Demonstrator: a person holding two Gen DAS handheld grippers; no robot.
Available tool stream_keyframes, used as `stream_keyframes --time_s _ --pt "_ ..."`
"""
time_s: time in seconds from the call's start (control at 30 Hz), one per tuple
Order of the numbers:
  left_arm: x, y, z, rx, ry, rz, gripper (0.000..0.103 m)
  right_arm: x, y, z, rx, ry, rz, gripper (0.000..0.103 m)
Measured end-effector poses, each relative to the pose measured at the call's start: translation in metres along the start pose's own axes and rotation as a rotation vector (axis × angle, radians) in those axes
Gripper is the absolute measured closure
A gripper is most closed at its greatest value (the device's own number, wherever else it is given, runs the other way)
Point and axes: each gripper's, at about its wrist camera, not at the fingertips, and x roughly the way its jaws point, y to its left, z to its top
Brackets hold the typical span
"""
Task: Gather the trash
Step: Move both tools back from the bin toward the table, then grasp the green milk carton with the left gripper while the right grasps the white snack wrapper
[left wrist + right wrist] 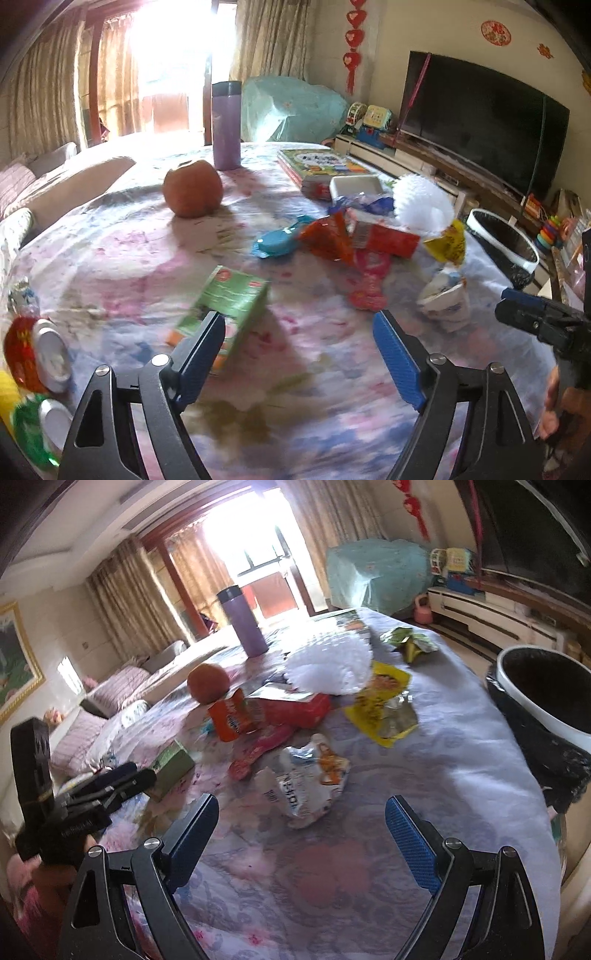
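Note:
Trash lies on a table with a flowered cloth (314,369). A green carton (229,299) lies just ahead of my open, empty left gripper (299,332); it also shows in the right wrist view (171,768). A crumpled white wrapper (306,779) lies just ahead of my open, empty right gripper (301,819); it also shows in the left wrist view (445,299). Farther off lie a yellow wrapper (384,705), an orange packet (231,716), red wrappers (369,277) and a blue wrapper (275,242). A white-rimmed bin (546,690) with a black liner stands off the table's right edge.
An orange fruit (192,188), a purple flask (226,125), picture books (321,162), a white tray (354,186) and white foam netting (421,205) are on the table. Cans (40,354) sit at the left edge. A TV (480,122) stands at the right, a sofa (110,694) at the left.

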Motion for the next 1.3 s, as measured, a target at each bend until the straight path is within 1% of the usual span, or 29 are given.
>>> stream_keyframes --time_s 0.13,0.27,0.37,0.43,0.53,0.57,0.6,0.63,0.67,0.7,0.77,0.83,0.9,1.1,1.3 --pt "0.012 0.025 0.002 0.016 0.027 0.032 0.017 0.012 0.003 0.001 -0.013 0.020 0.000 0.010" --pt "0.030 0.042 0.005 0.001 0.074 0.028 0.016 0.023 0.003 0.002 -0.016 0.041 -0.006 0.010" --pt "0.048 0.049 0.006 -0.002 0.119 0.046 0.016 0.032 0.001 0.004 -0.008 0.060 -0.012 0.010" --pt "0.057 0.049 0.009 -0.003 0.124 0.060 0.016 0.036 0.000 0.005 -0.007 0.066 -0.021 0.010" --pt "0.066 0.046 0.013 -0.001 0.132 0.075 0.019 0.043 0.000 0.007 -0.012 0.079 -0.039 0.011" --pt "0.067 0.045 0.012 0.000 0.132 0.077 0.025 0.045 -0.001 0.007 -0.009 0.085 -0.038 0.011" --pt "0.069 0.044 0.011 -0.001 0.136 0.075 0.031 0.047 -0.002 0.007 -0.004 0.090 -0.036 0.013" --pt "0.071 0.044 0.009 -0.003 0.144 0.071 0.047 0.048 -0.002 0.007 -0.005 0.091 -0.036 0.016" --pt "0.074 0.044 0.008 -0.013 0.159 0.060 0.054 0.049 -0.002 0.006 -0.009 0.097 -0.038 0.026" --pt "0.076 0.044 0.007 -0.032 0.168 0.047 0.054 0.050 -0.002 0.006 -0.011 0.103 -0.038 0.042" --pt "0.073 0.040 0.006 -0.038 0.158 0.043 0.055 0.051 -0.003 0.004 -0.015 0.114 -0.037 0.064" --pt "0.068 0.036 0.005 -0.052 0.144 0.012 0.055 0.047 -0.003 0.002 -0.015 0.106 -0.021 0.068" --pt "0.063 0.025 0.004 -0.059 0.133 -0.023 0.055 0.039 -0.002 0.001 -0.029 0.093 -0.016 0.070" --pt "0.052 -0.018 0.006 0.000 0.094 -0.112 0.055 0.018 -0.011 -0.002 -0.019 0.067 -0.007 0.071" --pt "0.051 -0.052 0.010 0.056 0.074 -0.190 0.055 -0.005 -0.031 -0.003 0.021 0.032 -0.032 0.071"
